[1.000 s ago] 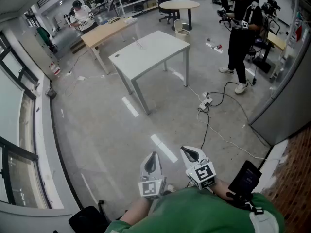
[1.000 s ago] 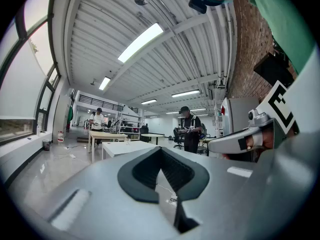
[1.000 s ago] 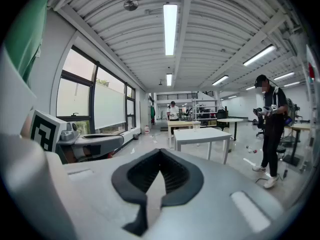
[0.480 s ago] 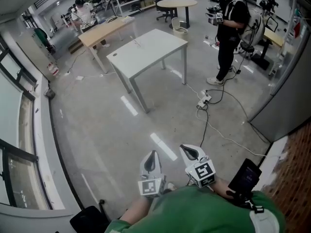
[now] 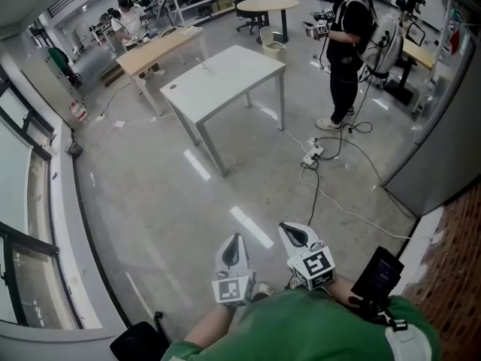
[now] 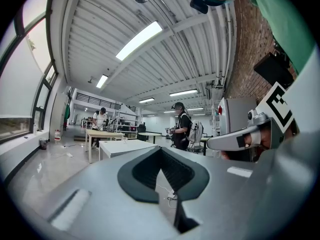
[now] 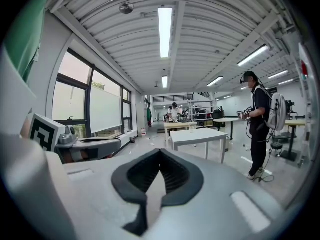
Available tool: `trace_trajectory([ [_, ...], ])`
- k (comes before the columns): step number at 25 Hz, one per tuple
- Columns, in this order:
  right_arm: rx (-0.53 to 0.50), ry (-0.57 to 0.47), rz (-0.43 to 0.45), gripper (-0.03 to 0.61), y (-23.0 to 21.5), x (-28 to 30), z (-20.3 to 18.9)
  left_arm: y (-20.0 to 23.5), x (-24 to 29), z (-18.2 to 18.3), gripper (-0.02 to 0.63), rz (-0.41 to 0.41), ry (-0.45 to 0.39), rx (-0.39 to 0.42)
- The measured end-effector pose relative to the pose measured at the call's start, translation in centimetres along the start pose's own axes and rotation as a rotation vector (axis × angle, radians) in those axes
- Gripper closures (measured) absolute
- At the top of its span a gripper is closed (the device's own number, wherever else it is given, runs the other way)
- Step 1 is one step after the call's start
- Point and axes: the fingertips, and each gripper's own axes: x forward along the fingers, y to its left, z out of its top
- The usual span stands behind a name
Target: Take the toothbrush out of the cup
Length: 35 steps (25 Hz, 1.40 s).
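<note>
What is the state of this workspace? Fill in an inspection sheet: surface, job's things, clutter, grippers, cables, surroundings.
Surface: white table stands far off across the floor.
Job's things: nothing seen.
Clutter: small items on the white table, too small to tell.
Grippers: left gripper and right gripper both shut, empty, held near the body.
Cables: cable and power strip on the floor.
Surroundings: standing person, wooden table, round table.

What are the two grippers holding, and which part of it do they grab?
Nothing. The left gripper and the right gripper are both shut, with nothing between their jaws.
</note>
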Motion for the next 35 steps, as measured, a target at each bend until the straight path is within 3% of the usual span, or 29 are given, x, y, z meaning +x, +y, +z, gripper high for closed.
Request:
trace_trajectory([
  [7,0.018,-0.009,-0.041,0.575,-3.6,-1.2,0.3,-2.4,2.2,0.4,0.606,-0.029,0.008,0.005],
  [16,0.041,-0.026,-0.105,0.575,-12.0,-4.0,-0.3,-9.1,7.9,0.7,0.607,-0.074,-0.006,0.018],
  [26,0.089,-0.022,-0.244,0.575,-19.1,-6.6,-1.1,-15.0,13.8,0.0,0.606,-0.215,0.02,0.026],
  [35,0.113,0.01,-0.326,0.575,-24.2,-3.8,-1.1,-15.6,20.9,-0.6,0.606,-0.291,0.018,0.005],
])
